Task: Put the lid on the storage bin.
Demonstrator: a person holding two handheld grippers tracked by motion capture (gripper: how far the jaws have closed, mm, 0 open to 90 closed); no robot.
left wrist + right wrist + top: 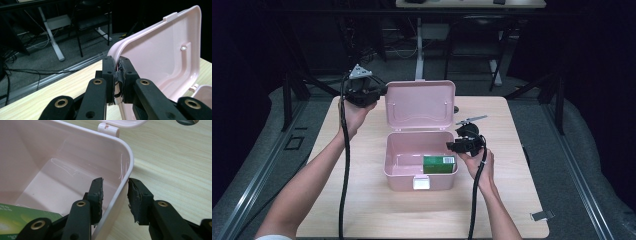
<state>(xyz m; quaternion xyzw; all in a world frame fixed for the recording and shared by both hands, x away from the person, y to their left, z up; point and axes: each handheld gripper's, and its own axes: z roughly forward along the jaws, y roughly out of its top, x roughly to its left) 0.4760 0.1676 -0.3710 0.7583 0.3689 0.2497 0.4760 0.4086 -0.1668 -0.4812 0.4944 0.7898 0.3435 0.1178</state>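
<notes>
Firmly, the left hand-held gripper (117, 72) pinches the glossy pink lid (160, 50); the right hand-held gripper (115, 195) loosely straddles the box wall (125, 177).

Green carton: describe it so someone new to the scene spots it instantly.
Start at the wooden table and find the open pink plastic box at its centre, with its lid standing up at the far side. Inside the box, at its near right corner, lies the green carton. It is the one green thing and the box's sole content.
</notes>
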